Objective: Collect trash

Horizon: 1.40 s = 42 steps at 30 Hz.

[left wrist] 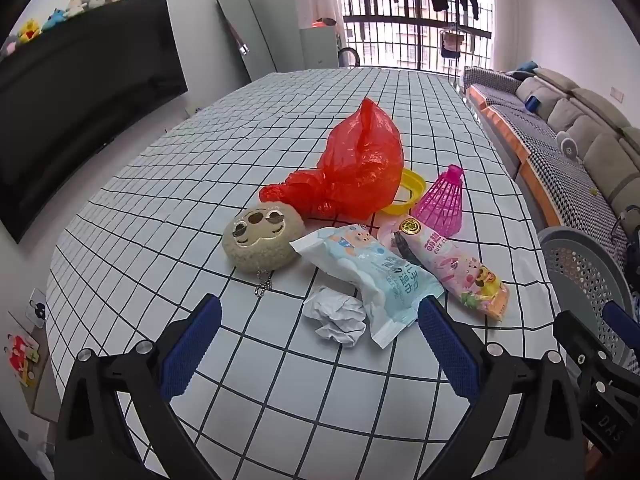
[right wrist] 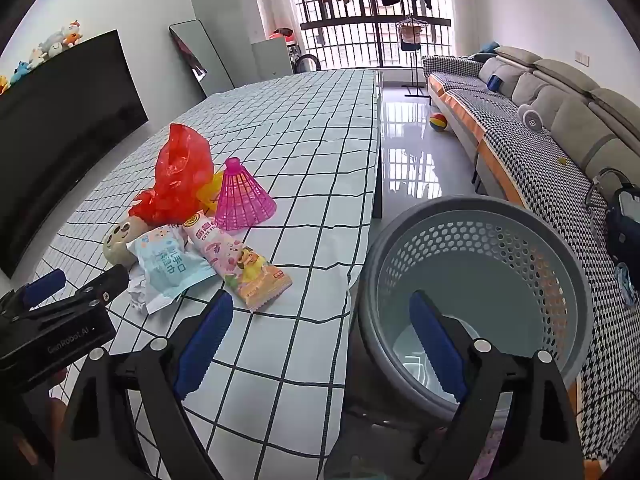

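Observation:
Trash lies in a cluster on the checked tablecloth: a crumpled white paper ball, a light-blue wet-wipe packet, a pink snack wrapper and a red plastic bag. My left gripper stands open just short of the paper ball, with nothing between its blue pads. My right gripper is open and empty at the table's right edge, above the rim of a grey perforated bin. The same wrapper, wipe packet and red bag show left of it.
A round plush sloth keychain, a pink plastic shuttlecock and a yellow ring lie among the trash. A houndstooth-covered sofa runs along the right, a dark TV on the left wall. The left gripper's body shows at left.

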Available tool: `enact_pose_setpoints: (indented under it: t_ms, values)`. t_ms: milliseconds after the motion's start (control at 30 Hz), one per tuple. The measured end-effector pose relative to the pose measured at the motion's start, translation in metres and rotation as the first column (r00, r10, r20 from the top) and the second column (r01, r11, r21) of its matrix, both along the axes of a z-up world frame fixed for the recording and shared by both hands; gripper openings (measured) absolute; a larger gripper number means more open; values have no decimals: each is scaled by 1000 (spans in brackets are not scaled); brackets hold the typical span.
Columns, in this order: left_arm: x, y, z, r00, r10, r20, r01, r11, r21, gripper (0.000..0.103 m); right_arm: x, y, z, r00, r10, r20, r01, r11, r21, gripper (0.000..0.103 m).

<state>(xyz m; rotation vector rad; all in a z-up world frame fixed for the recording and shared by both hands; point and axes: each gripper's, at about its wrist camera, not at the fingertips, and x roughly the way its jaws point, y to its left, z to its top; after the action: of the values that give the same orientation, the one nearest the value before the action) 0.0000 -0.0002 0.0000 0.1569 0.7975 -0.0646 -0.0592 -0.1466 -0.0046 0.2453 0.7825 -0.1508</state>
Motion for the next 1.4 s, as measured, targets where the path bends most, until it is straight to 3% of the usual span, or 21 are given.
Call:
enact_pose_setpoints:
  t_ms: [1400]
  values:
    - [-15,1,10,1000,-2,31,3,1000,-7,97,-13,-2,13,999,-7,42,7,1000,10,86]
